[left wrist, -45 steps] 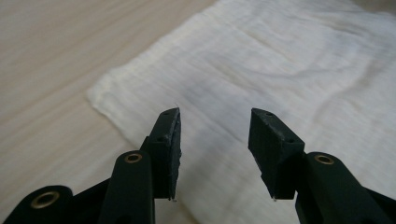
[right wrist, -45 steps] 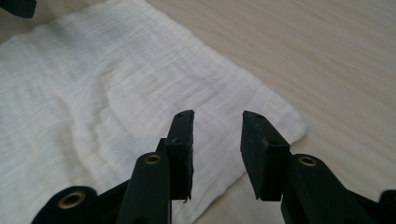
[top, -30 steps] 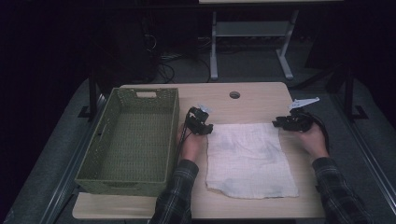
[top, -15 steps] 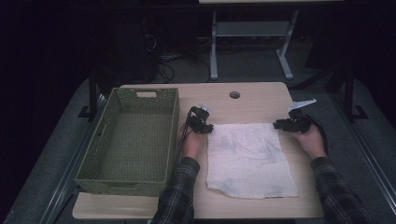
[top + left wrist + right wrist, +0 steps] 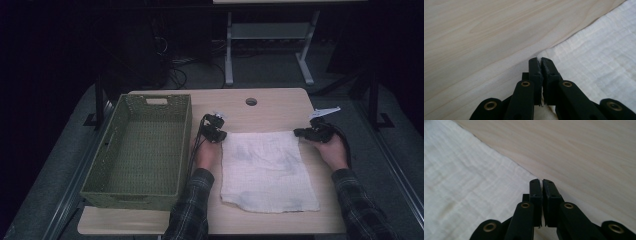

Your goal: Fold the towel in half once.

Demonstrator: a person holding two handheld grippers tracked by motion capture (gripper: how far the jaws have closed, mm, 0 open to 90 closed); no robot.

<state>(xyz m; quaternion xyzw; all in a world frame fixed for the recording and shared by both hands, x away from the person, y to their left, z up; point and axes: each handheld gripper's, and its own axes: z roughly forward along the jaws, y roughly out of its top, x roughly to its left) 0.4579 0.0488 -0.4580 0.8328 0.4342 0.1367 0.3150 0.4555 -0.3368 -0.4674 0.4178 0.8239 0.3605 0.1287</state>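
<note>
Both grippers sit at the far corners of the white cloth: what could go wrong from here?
1. The left gripper has just closed on the very tip of the cloth corner; so thin a bite may slip on lifting.
2. The right gripper has just closed too, but cloth between its fingers is hard to see; it may have missed.
3. One-sided grip would drag the cloth askew.

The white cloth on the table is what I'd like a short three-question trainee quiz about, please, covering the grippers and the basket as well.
1. True or false: the green basket has something lying in it.
2. Which part of the white cloth has each gripper closed on: A) the near corners, B) the far corners, C) the middle?
3. On which side of the cloth does the basket stand in the high view?

Key
1. False; its floor is bare.
2. B. The left gripper and the right gripper have just closed their jaws, each at a far corner of the cloth.
3. The left.
</note>
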